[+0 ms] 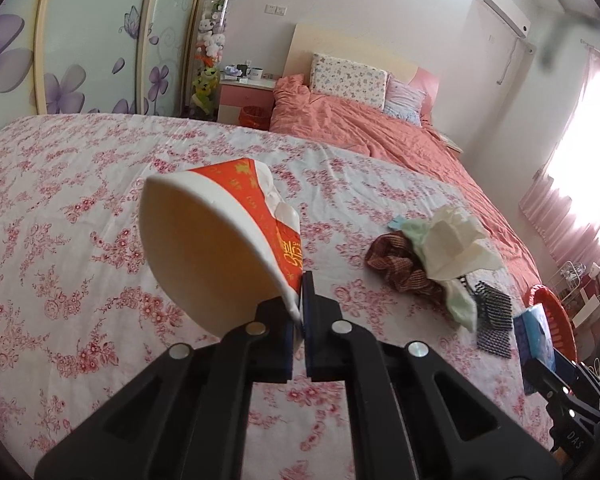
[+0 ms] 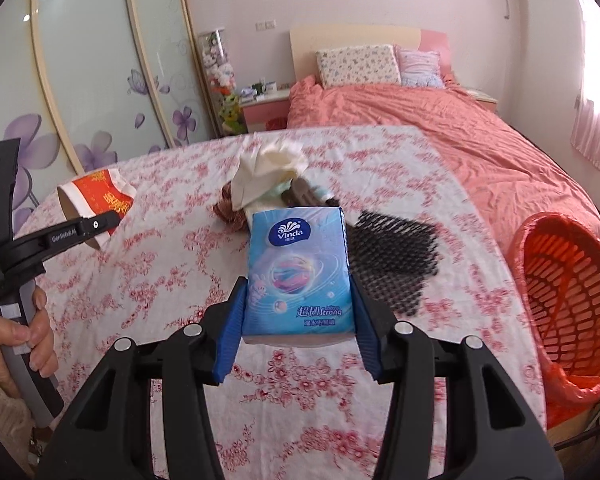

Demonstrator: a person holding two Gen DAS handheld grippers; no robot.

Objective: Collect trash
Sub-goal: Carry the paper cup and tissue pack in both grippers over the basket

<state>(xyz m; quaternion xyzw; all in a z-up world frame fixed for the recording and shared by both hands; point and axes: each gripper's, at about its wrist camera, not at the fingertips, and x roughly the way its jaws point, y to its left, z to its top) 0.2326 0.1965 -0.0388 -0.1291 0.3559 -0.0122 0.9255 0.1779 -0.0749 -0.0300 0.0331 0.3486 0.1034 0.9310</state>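
Observation:
My left gripper is shut on the rim of a squashed red and white paper cup, held above the floral tablecloth. From the right wrist view the same cup hangs at the left in that gripper, whose handle a hand grips. My right gripper is shut on a blue Vinda tissue pack, its blue pads pressing both long sides. The pack also shows at the right edge of the left wrist view.
A pile lies on the table: crumpled tissue, a brown cloth and a black mesh piece. An orange basket lined with an orange bag stands tilted off the table's right edge. A bed lies behind.

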